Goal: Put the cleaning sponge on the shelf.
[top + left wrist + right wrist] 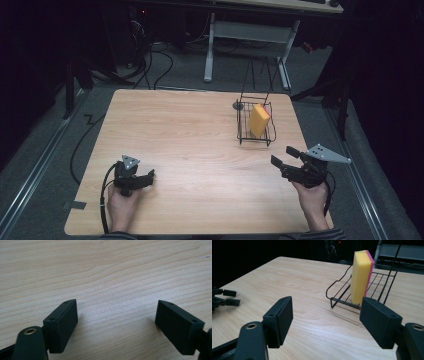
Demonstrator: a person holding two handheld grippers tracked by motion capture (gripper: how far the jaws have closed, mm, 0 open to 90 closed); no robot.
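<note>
Resting position, left gripper (148,176): it is held low at the near left of the table (180,135), its jaws spread wide with nothing between them; in the left gripper view bare wood grain is seen under the open gap.
Table centre: the wood between the two grippers is bare, so no obstacle is met on a direct approach.
Wire rack (243,125): it is placed at the far right of the table, well apart from the left gripper and nearer the right one.
Sponge (259,120): a yellow block with a pink backing is stood on edge inside the rack, tilted against the wires; its top rises above the rack rim.
Right gripper (283,156): it is held at the near right edge, jaws wide open and empty, pointed toward the rack; in the right gripper view the sponge (361,276) is seen just above the right-hand jaw.
Step judged in hand: the sponge is to be reached for by the right gripper.
Method note: the jaws are best kept at full spread, brought over the rack rim, and closed across the yellow and pink faces above the wires.
Risk: the light rack may be dragged if a wire is caught.
</note>
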